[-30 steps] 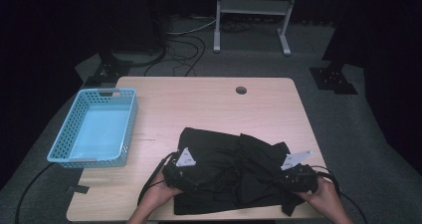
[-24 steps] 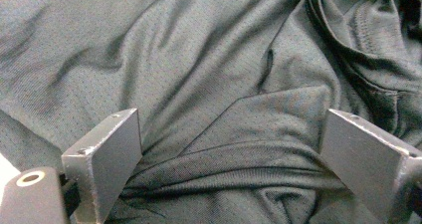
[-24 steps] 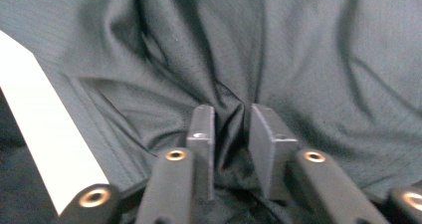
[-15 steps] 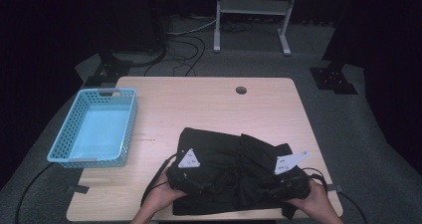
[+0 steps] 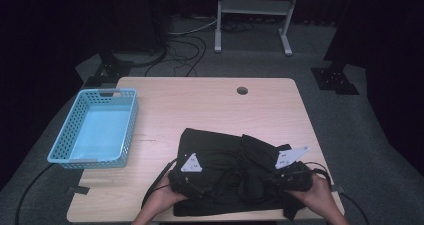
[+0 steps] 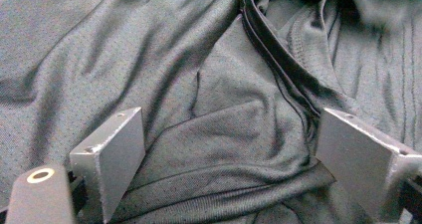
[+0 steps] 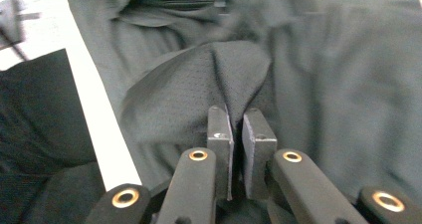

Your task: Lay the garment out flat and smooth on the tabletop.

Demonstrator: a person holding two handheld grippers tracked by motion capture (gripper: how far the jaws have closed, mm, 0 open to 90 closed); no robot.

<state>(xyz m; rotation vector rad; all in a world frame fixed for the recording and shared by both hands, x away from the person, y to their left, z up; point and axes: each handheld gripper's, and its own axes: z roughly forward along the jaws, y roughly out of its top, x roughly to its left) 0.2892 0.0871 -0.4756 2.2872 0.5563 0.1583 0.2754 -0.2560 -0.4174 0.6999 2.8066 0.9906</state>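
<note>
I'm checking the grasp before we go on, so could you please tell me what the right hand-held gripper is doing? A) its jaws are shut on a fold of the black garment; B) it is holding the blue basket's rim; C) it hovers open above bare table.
A: in the right gripper view, the right hand-held gripper has its jaws closed together, pinching a raised fold of the black garment.

We have the high view fixed above the near edge of the table point(image 5: 210, 90), facing forward and down, far enough out to take in the whole top plus the floor beyond. The left gripper view sits right on top of the black garment point(image 6: 149, 59), looking along its own jaws. The right gripper view is equally close on the same cloth. All three share that garment, at the table's near edge.
</note>
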